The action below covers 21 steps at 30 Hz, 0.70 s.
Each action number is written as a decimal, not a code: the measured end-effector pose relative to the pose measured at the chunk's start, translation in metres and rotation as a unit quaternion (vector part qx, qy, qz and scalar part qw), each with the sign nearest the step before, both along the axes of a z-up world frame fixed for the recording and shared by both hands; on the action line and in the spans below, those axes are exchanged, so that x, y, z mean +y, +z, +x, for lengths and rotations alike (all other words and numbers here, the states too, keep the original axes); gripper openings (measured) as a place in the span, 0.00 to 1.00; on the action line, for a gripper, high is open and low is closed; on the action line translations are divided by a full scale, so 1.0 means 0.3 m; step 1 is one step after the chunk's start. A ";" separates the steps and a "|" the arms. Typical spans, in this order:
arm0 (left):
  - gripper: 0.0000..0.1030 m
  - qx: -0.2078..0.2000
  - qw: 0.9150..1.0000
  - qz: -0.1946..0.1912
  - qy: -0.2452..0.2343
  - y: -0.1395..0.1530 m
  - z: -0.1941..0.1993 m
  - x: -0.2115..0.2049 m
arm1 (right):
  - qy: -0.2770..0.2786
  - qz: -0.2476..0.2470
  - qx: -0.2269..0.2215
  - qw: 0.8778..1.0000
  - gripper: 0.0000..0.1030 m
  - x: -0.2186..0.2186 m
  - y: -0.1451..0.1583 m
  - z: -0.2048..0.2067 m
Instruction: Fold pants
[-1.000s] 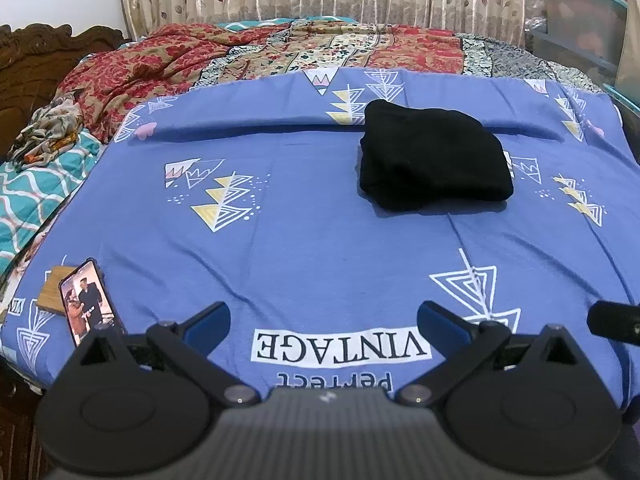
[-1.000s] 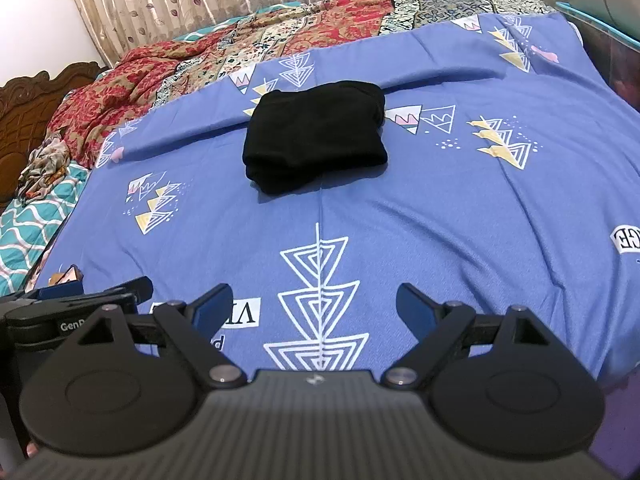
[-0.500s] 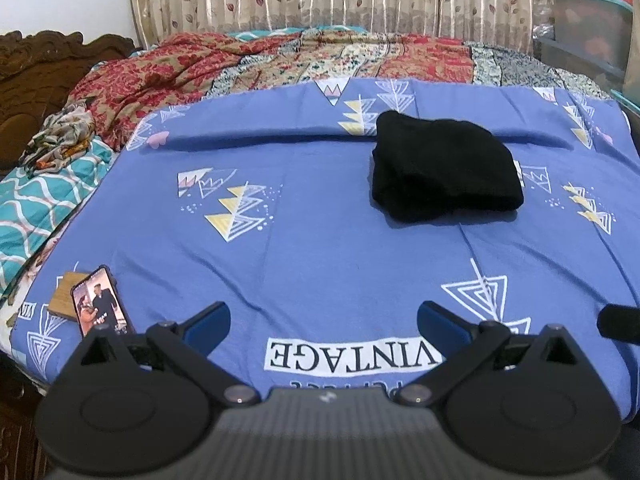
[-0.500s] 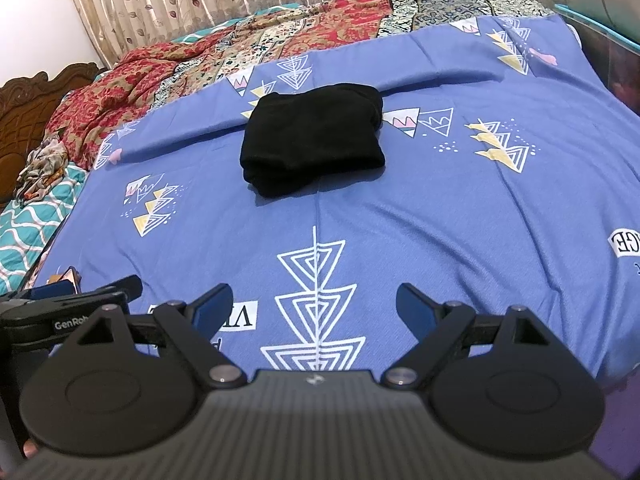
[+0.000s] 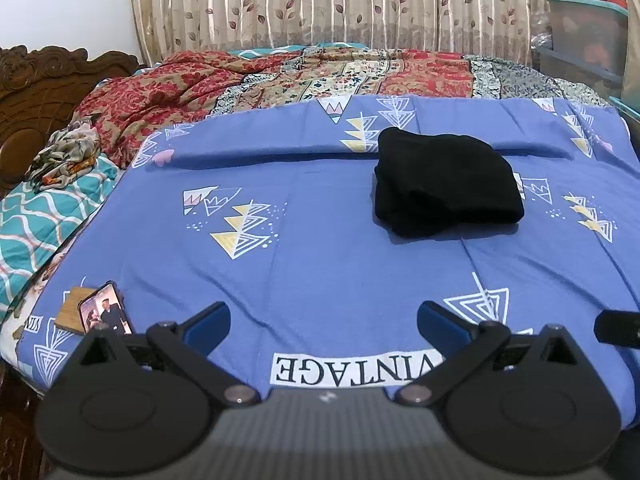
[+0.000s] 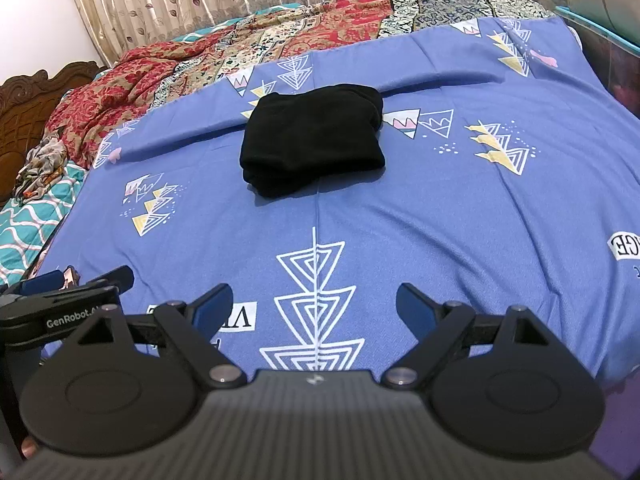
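Note:
The black pants lie folded in a compact bundle on the blue patterned bedsheet, towards its far side; they also show in the right wrist view. My left gripper is open and empty, held back near the bed's front edge, well short of the pants. My right gripper is open and empty too, also near the front edge. The left gripper's body shows at the left of the right wrist view.
A phone lies on a small wooden block at the sheet's front left corner. Red patterned blankets are piled at the back, a teal quilt on the left. Plastic storage bins stand at the right.
Both grippers have drawn back and lifted slightly from the bed, so the pants look farther away. The pants have not moved. Both grippers stay open.

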<state>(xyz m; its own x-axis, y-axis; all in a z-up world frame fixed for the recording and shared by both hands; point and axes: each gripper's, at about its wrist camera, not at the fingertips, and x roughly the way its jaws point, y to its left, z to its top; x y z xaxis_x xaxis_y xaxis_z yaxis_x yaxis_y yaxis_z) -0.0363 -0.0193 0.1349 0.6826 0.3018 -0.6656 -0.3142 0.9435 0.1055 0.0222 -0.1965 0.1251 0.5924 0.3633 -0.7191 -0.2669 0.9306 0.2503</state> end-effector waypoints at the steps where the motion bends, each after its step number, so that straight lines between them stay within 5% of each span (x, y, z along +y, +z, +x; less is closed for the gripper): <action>1: 1.00 0.000 1.000 0.000 0.000 -0.001 -0.001 0.001 | 0.000 0.000 0.000 1.000 0.88 0.000 0.000 0.000; 21: 1.00 -0.009 1.000 -0.006 -0.004 0.003 -0.009 -0.005 | -0.003 0.004 0.004 1.000 0.88 -0.001 -0.008 0.000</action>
<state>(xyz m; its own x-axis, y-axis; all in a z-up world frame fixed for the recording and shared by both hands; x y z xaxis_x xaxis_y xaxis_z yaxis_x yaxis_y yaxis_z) -0.0391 -0.0210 0.1359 0.6973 0.2881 -0.6564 -0.3078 0.9473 0.0888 0.0222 -0.1968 0.1226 0.5892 0.3653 -0.7207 -0.2592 0.9303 0.2597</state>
